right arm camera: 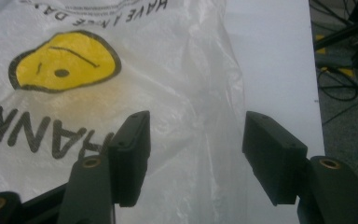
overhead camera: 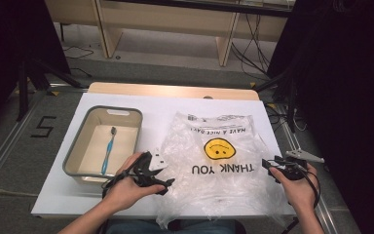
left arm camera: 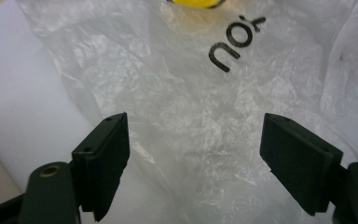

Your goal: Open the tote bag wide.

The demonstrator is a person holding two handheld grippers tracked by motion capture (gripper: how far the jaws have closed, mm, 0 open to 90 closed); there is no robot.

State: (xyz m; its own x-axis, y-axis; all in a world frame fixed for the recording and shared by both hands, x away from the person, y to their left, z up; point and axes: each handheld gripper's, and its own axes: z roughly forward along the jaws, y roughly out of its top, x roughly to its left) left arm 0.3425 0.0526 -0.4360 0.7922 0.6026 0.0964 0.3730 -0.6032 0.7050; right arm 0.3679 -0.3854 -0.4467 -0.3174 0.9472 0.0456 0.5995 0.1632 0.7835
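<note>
Plastic bag [overhead camera: 214, 161], one only, lies flat and crinkled on the white tabletop [overhead camera: 160, 107], translucent, printed with a yellow smiley and "THANK YOU". At its left edge the left gripper [overhead camera: 161, 181] has its fingers [left arm camera: 107, 154] spread wide over the film, gripping nothing. At its right edge the right gripper [overhead camera: 269, 168] is parted too, empty. Left sits one grey tub [overhead camera: 78, 151] holding one blue toothbrush [overhead camera: 109, 149].

My left gripper [overhead camera: 152, 171] was black, with a white block on top and a thin dark cable trailing off it. My right gripper [overhead camera: 278, 168] was black too, carrying a grey three-cornered plate [overhead camera: 304, 155] and a looping cable. Each flat rectangular pad [left arm camera: 106, 154] showed small screw holes, with brass-ringed pivots [right arm camera: 92, 162] behind. My forearms were bare.
</note>
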